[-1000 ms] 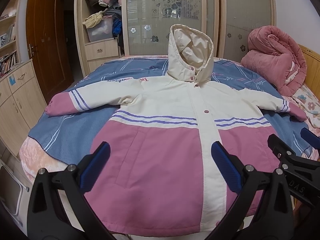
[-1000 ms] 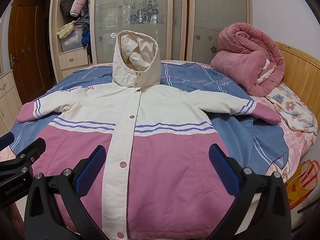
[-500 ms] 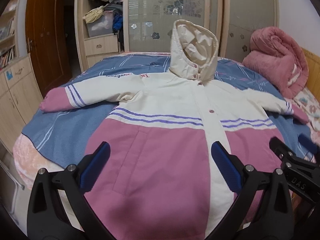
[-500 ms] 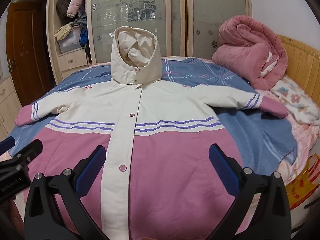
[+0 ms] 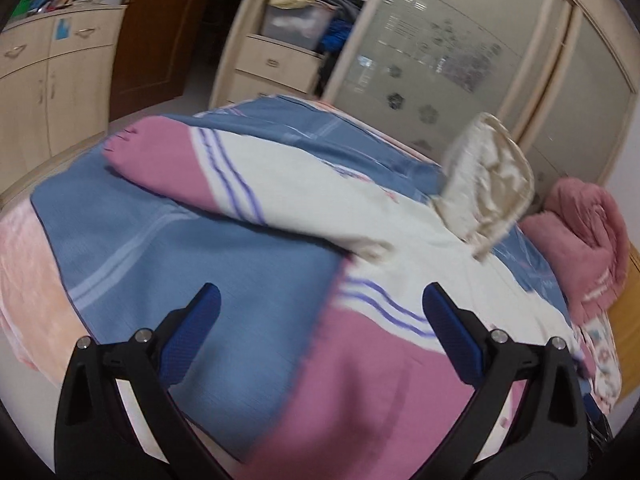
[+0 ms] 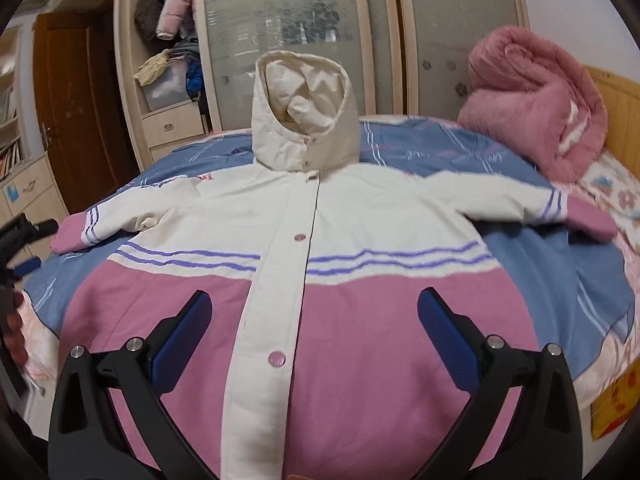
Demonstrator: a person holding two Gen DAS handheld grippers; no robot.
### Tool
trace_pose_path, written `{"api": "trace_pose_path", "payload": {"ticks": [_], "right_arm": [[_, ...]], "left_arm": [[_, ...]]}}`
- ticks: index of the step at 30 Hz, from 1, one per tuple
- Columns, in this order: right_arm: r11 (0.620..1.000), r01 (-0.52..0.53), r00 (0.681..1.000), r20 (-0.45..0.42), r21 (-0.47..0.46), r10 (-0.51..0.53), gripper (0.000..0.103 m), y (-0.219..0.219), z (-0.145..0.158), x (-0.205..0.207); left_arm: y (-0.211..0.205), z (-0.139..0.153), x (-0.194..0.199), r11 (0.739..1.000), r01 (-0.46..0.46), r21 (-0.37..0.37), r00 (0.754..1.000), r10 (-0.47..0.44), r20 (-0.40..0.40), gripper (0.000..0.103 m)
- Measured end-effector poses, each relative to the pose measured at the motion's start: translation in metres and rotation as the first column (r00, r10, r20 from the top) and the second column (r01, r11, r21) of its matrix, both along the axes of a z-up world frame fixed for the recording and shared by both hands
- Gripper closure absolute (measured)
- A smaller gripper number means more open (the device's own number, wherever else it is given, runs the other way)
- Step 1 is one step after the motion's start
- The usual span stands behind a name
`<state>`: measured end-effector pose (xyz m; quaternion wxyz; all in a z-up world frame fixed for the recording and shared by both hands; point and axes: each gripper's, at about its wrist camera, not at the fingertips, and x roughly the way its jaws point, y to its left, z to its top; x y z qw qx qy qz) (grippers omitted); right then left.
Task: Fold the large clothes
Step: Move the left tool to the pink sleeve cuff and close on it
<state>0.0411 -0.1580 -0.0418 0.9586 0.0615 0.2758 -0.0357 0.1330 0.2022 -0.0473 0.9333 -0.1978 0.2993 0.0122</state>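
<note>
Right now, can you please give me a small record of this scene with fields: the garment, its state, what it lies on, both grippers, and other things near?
garment: pink and cream hooded padded jacket with purple stripes
state: spread flat, front up, snaps closed, both sleeves out, not yet folded
surface: blue striped bedspread on a bed
left gripper: open, empty, over the bedspread near the jacket's left sleeve
right gripper: open, empty, over the jacket's lower front
nearby: rolled pink quilt; frosted glass wardrobe doors
</note>
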Motion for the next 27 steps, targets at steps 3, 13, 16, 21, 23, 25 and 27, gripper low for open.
{"api": "trace_pose_path", "payload": {"ticks": [3, 13, 16, 21, 23, 25, 27], "right_arm": [[0.999, -0.018, 1.000, -0.011, 0.028, 0.018, 0.001, -0.003, 0.001, 0.005], [0.996, -0.032, 0.999, -0.031, 0.085, 0.034, 0.001, -0.007, 0.001, 0.012], [0.996, -0.039, 0.999, -0.031, 0.081, 0.042, 0.001, -0.005, 0.001, 0.011], [0.997, -0.033, 0.998, -0.047, 0.074, 0.037, 0.001, -0.009, -0.004, 0.009], [0.997, -0.029, 0.998, -0.052, 0.075, 0.033, 0.001, -0.011, -0.005, 0.010], [0.997, -0.028, 0.998, -0.056, 0.074, 0.032, 0.001, -0.011, -0.006, 0.010], [0.997, -0.031, 0.997, -0.063, 0.072, 0.036, 0.001, -0.010, -0.008, 0.011]], "left_arm": [[0.039, -0.004, 0.013, 0.997, -0.066, -0.039, 0.998, 0.065, -0.010, 0.002], [0.155, -0.038, 0.045, 0.941, -0.176, -0.291, 0.984, 0.175, -0.028, 0.007], [0.182, -0.049, 0.047, 0.899, -0.207, -0.387, 0.976, 0.217, -0.018, 0.008], [0.224, -0.077, 0.058, 0.810, -0.235, -0.537, 0.964, 0.267, -0.019, 0.009], [0.230, -0.085, 0.064, 0.788, -0.214, -0.577, 0.967, 0.253, -0.013, 0.009], [0.236, -0.092, 0.074, 0.769, -0.190, -0.611, 0.971, 0.237, -0.003, 0.009], [0.239, -0.093, 0.082, 0.768, -0.170, -0.618, 0.973, 0.228, 0.016, 0.009]]}}
